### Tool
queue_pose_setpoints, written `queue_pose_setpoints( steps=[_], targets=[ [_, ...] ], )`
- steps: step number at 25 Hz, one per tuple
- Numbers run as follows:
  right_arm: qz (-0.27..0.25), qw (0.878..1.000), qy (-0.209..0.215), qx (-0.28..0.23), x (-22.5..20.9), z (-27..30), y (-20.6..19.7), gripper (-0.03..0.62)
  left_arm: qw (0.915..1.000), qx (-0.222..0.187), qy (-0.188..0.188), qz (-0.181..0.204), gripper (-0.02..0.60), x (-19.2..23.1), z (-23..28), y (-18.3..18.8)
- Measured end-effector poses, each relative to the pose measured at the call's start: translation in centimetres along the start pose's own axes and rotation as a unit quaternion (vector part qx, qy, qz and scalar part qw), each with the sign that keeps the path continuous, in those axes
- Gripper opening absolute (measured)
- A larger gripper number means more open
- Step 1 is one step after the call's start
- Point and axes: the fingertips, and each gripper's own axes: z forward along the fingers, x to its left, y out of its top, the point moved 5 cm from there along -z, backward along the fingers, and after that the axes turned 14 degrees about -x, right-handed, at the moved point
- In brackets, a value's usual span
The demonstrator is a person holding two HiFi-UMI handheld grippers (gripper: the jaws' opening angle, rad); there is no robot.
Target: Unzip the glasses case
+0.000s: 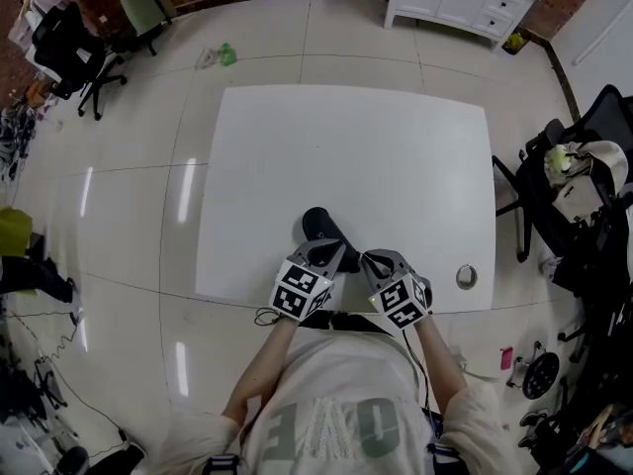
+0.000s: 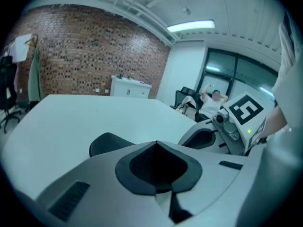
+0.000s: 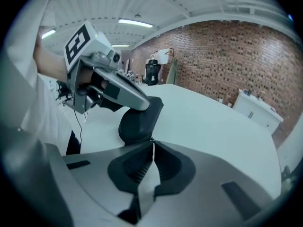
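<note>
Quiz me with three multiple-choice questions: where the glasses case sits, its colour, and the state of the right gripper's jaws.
1. Where on the table does the glasses case lie? A) by the far edge B) by the near edge C) in the middle
2. What colour is the case? A) black B) red C) white
3. How do the right gripper's jaws stand? A) wide apart B) closed together C) clamped round a cup
Answers: B, it sits by the edge nearest the head camera; A, it is dark all over; B, the pads meet at the tips.
</note>
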Motion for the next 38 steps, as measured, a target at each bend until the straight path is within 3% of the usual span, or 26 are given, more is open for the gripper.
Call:
queue_pose_setpoints(
  steps=[3, 5, 8, 10, 11, 12, 16, 22, 27, 31, 38],
  targets=[
    [0.099, 0.993, -0.051, -0.048, -0.6, -2.2, 0.9, 0.000, 0.9939, -0.073, 0.018, -0.080, 0.006, 0.8, -1.0, 1.1],
    [0.167, 0.975, -0.102, -0.101, -2.3, -4.4, 2.0, 0.000, 0.9803, -0.159, 0.045, -0.108, 0.006, 1.6, -2.6, 3.5],
    [0.281, 0.924, -0.189, -0.180, -5.4, -7.3, 3.4, 0.000, 0.9504, -0.280, 0.089, -0.104, 0.006, 2.8, -5.1, 6.6],
    [0.348, 0.882, -0.227, -0.222, -6.7, -8.5, 3.6, 0.000, 0.9371, -0.318, 0.101, -0.102, 0.006, 3.4, -6.4, 7.4],
    [0.364, 0.870, -0.238, -0.233, -7.0, -8.8, 3.6, 0.000, 0.9321, -0.330, 0.104, -0.107, 0.006, 3.6, -6.9, 7.5],
    [0.365, 0.866, -0.245, -0.238, -7.0, -9.0, 3.6, 0.000, 0.9274, -0.341, 0.106, -0.113, 0.006, 3.6, -7.5, 7.6],
    [0.344, 0.871, -0.237, -0.256, -4.6, -10.9, 4.0, 0.000, 0.9141, -0.375, 0.099, -0.117, 0.006, 2.0, -10.8, 7.8],
    [0.342, 0.864, -0.243, -0.277, 2.7, -15.7, 2.7, 0.000, 0.9214, -0.375, 0.054, -0.087, 0.006, -3.6, -16.2, 4.9],
    [0.316, 0.868, -0.248, -0.293, 13.0, -20.5, 2.0, 0.000, 0.9192, -0.384, 0.034, -0.078, 0.006, -10.0, -24.0, 0.0],
    [0.299, 0.868, -0.247, -0.310, 20.8, -25.5, 2.4, 0.000, 0.9215, -0.383, 0.044, -0.043, 0.006, -15.7, -30.4, -2.5],
    [0.286, 0.861, -0.247, -0.340, 33.4, -34.5, 1.8, -0.001, 0.9092, -0.411, 0.057, -0.034, 0.006, -25.7, -42.6, -6.6]
  ],
)
